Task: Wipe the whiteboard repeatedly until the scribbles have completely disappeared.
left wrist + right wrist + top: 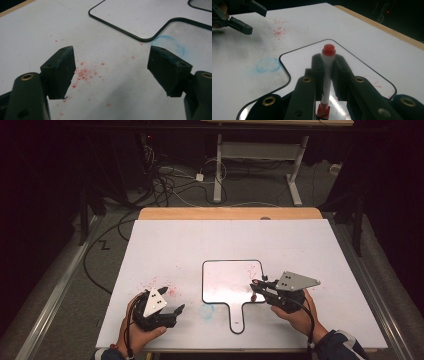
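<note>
A small white paddle-shaped whiteboard [225, 280] with a black rim and a short handle lies flat at the middle of the white table top. My right gripper [259, 288] hovers over its right edge, shut on a white marker [327, 75] with a red cap [328, 50]; the marker stands upright between the jaws. The board [299, 60] lies beneath it, with faint red scribbles [374, 82]. My left gripper [172, 302] rests near the front left, open, jaws wide apart with nothing between them [111, 72]. The board's corner [140, 17] lies ahead of it.
Red specks [83, 73] dot the table under the left gripper. A blue smudge [206, 310] sits left of the board's handle. The table's wooden far edge [230, 213] borders a floor with cables [165, 185] and a desk frame [260, 155].
</note>
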The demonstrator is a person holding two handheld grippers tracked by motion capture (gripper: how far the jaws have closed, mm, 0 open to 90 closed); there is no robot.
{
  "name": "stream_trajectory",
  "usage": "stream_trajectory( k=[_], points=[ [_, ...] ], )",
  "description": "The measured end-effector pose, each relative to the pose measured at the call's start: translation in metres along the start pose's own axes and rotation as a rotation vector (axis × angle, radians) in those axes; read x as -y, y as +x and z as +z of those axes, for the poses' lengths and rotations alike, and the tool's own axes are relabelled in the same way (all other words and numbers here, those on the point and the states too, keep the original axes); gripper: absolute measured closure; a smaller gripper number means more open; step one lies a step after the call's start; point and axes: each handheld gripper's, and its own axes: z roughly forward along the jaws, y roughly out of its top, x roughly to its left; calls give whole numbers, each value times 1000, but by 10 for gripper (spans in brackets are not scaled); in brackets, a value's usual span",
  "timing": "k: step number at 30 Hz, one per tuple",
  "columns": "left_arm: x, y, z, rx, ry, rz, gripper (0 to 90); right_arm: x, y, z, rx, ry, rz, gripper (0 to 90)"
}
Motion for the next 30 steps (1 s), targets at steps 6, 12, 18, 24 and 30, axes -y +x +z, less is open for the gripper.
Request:
stream_trajectory(
  k=[6,12,18,24,30],
  points=[
    [-1,1,2,14,-4,0,218,5,-15,-6,137,21,-18,814],
    [-2,0,3,11,1,8,217,4,-17,4,102,-16,27,815],
    [-3,-1,3,21,-4,6,217,-4,-2,18,1,-32,43,814],
    [-1,1,2,16,-3,-6,217,-7,1,20,-3,-12,26,815],
    [-1,0,3,17,1,-4,217,3,-28,10,159,-4,4,815]
  ],
)
